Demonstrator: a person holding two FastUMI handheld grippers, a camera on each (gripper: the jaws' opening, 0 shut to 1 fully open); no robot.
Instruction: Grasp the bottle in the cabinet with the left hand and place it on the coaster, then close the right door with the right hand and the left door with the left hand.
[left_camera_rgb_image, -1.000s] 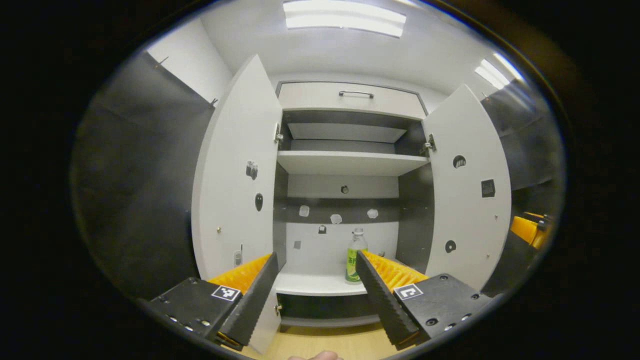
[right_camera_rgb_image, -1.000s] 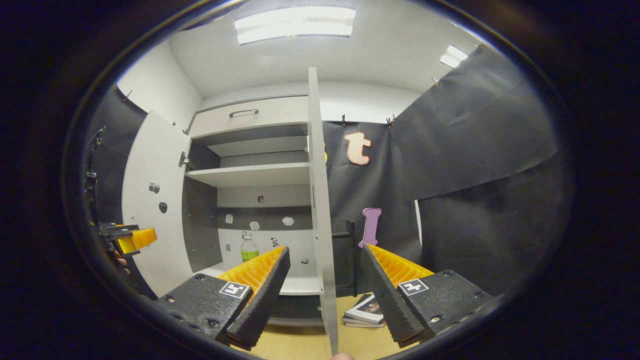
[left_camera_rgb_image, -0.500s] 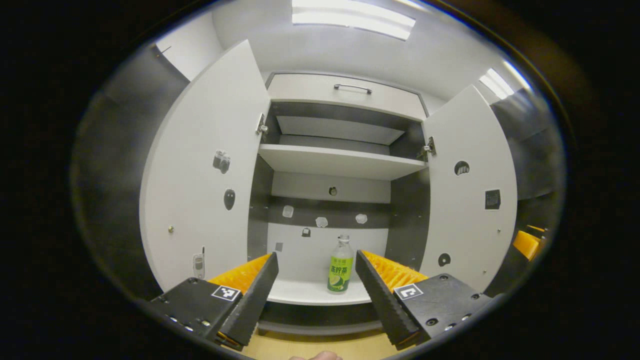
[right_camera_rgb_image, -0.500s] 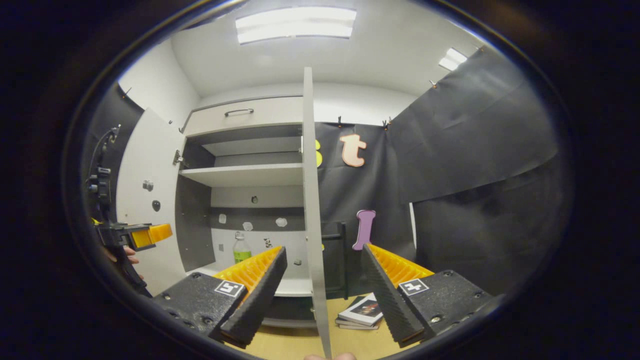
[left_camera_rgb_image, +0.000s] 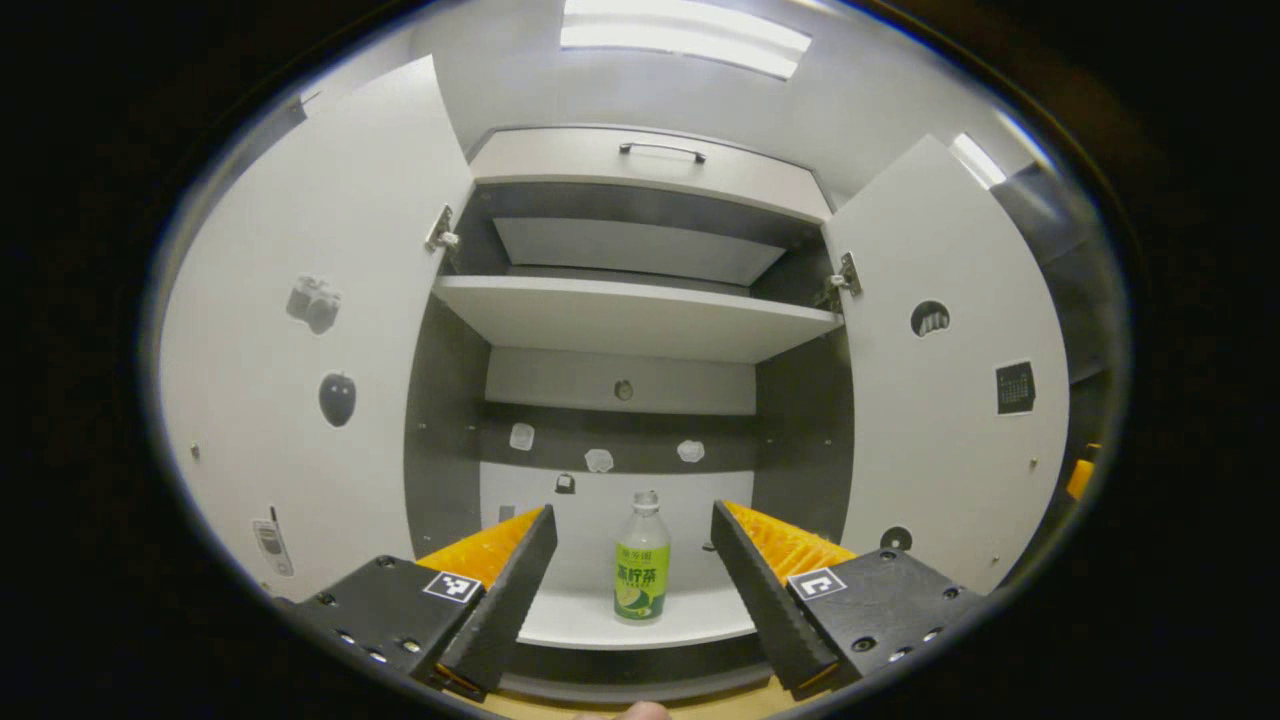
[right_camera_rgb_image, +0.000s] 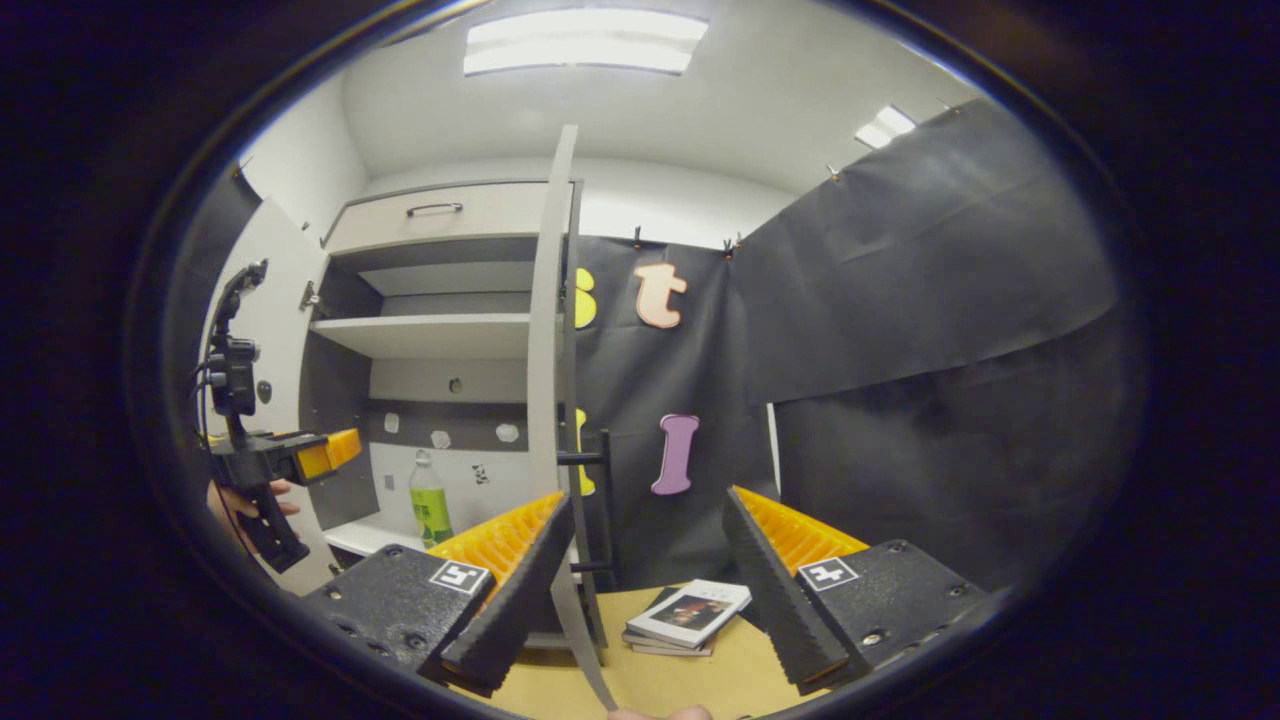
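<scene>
Green-labelled bottle (left_camera_rgb_image: 641, 560) stands upright on the cabinet's bottom shelf (left_camera_rgb_image: 590, 622), straight ahead between your left hand-held gripper (left_camera_rgb_image: 632, 560) fingers, untouched; your right hand-held gripper (right_camera_rgb_image: 648, 545) gapes too, straddling the right door (right_camera_rgb_image: 552, 400) edge

bottle (left_camera_rgb_image: 641, 560): clear plastic, glossy label | cabinet (left_camera_rgb_image: 640, 318): matt white laminate

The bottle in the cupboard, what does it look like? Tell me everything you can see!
The bottle is small, of clear plastic, with a pale cap and a green label round its lower half. It stands upright on the cabinet's bottom shelf, near the front edge, touching nothing else. Both doors are open. The left claw is open and lined up with it, its fingers not on it. In the right gripper view the bottle stands left of the right door's edge.
</scene>
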